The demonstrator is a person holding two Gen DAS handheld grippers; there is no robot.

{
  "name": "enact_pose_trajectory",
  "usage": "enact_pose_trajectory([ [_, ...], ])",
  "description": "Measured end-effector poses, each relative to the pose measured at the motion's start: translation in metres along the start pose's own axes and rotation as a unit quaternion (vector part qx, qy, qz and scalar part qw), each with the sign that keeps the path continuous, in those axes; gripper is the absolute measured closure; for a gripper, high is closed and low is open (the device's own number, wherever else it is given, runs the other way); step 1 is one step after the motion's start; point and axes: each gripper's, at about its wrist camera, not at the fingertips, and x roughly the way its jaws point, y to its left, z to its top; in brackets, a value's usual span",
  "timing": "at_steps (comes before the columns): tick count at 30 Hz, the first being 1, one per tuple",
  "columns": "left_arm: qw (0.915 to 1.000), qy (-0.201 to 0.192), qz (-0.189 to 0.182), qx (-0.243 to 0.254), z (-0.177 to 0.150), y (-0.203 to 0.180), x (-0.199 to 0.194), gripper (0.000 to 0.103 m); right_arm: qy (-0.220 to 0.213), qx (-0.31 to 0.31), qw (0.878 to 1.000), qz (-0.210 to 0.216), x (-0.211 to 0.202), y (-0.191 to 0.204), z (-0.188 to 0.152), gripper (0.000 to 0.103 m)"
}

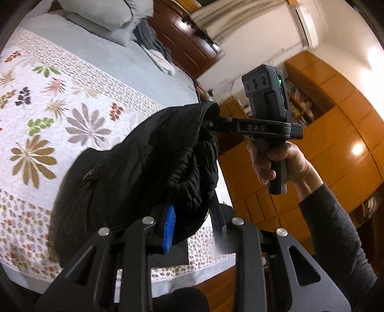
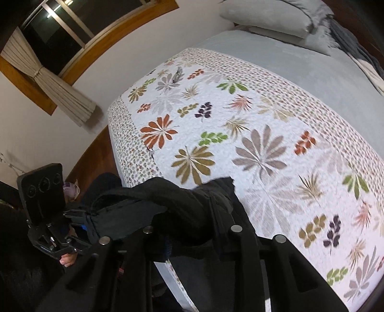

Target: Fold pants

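Pants (image 1: 134,172): black, with a gathered elastic waistband, held up in the air between the two grippers, above the near edge of the bed; the cloth hangs bunched and sags in the middle
Left gripper (image 1: 189,230): seen from its own camera, its fingers reach into the lower part of the bunched cloth; one blue ribbed pad (image 1: 170,229) shows pressed against the fabric, so it is pinching the pants; from the right camera it sits low at the left (image 2: 84,223), clamped on one end of the cloth
Right gripper (image 1: 212,120): seen from the left camera, its black fingers are closed on the top edge of the waistband, the tips buried in fabric; on its own camera the cloth (image 2: 192,216) drapes across its fingers, hiding the tips
Right hand (image 1: 280,163): wrapped around the grey handle, a dark grey sleeve on the arm
Left hand (image 2: 67,260): only fingertips show under the gripper body
Bed (image 2: 324,79): pale grey sheet toward the head, with a white quilt (image 2: 240,134) printed with leaves and flowers spread over the near part
Pillows (image 2: 266,16): grey, stacked at the head of the bed
Blanket (image 1: 153,48): grey, crumpled beside the pillows
Cupboards (image 1: 340,134): orange wood, behind the right hand
Window (image 2: 60,28): dark glass in a wooden frame, with a beige curtain (image 2: 62,93) tied back
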Motion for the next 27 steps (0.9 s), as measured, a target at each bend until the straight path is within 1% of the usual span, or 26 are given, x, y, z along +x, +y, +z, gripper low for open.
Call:
enact_pose_trajectory([
  [5, 0.9994, 0.028, 0.007, 0.018, -0.013, -0.011, 0.03, 0.079, -0.013, 0.009, 1.0, -0.002, -0.009, -0.023, -0.03, 0.079],
  [14, 0.9963, 0.072, 0.026, 0.04, -0.03, -0.021, 0.074, 0.079, -0.021, 0.024, 1.0, -0.001, -0.007, -0.058, -0.07, 0.08],
  [22, 0.9914, 0.114, 0.041, 0.051, -0.049, -0.025, 0.119, 0.079, -0.022, 0.03, 0.999, -0.003, 0.001, -0.089, -0.105, 0.08],
  [27, 0.9867, 0.142, 0.055, 0.058, -0.065, -0.024, 0.149, 0.079, -0.021, 0.033, 0.999, -0.004, 0.008, -0.111, -0.132, 0.081],
])
